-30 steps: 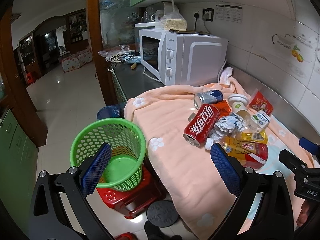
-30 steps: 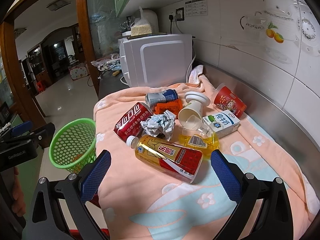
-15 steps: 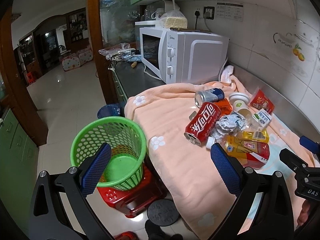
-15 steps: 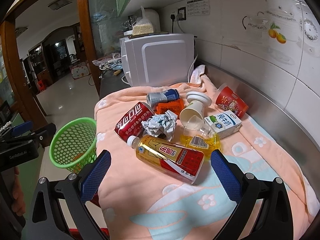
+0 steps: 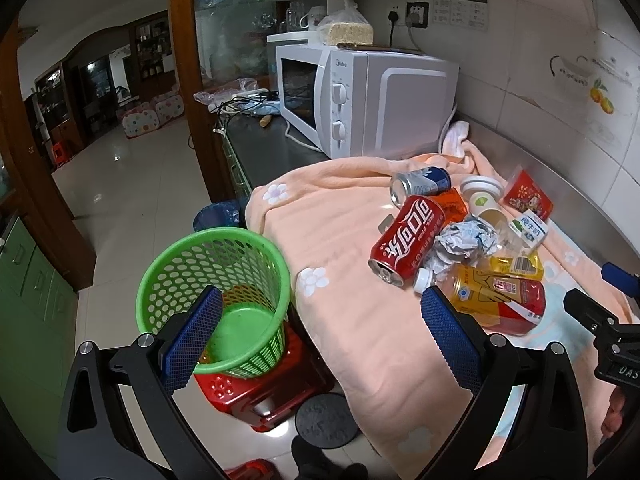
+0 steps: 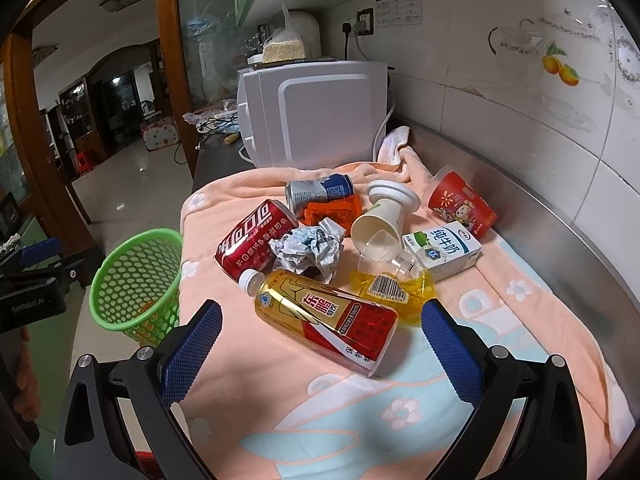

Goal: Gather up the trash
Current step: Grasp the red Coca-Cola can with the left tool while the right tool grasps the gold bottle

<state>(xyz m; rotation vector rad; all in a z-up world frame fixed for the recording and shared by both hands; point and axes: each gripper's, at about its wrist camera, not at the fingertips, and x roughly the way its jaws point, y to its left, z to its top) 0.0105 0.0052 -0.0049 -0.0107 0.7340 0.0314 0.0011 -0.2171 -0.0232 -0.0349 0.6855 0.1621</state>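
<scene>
Lying in a loose heap on a peach towel (image 6: 256, 364) spread over the counter, the trash sits in front of a white microwave (image 6: 316, 116): a red cola can (image 6: 252, 240) on its side touches a ball of crumpled paper (image 6: 310, 248), with a blue and silver can (image 6: 320, 194) and an orange wrapper (image 6: 330, 212) just behind them, the wrapper mostly covered so its shape is hard to make out. A tipped paper cup (image 6: 380, 228) leans over a clear yellow bottle (image 6: 394, 286) whose neck is hidden under it; a milk carton (image 6: 444, 248) lies just beside, a red printed cup (image 6: 460, 204) lies farther toward the tiled wall, and a capped tea bottle (image 6: 324, 314) lies nearest the camera. The right gripper (image 6: 320, 340) hangs above the near edge of the heap with its jaws spread wide and nothing between them; its lower body is cut off by the frame. The left gripper (image 5: 320, 332) is likewise spread wide and empty, one blue pad in front of the green basket (image 5: 212, 276) and the other in front of the towel's edge. The basket stands off the counter's end on a red stool (image 5: 260, 396), only partly visible, and its interior looks empty apart from the part hidden behind the pad. At the left view's right edge, part of the other gripper's black body and a bit of a hand (image 5: 614, 424) show.
</scene>
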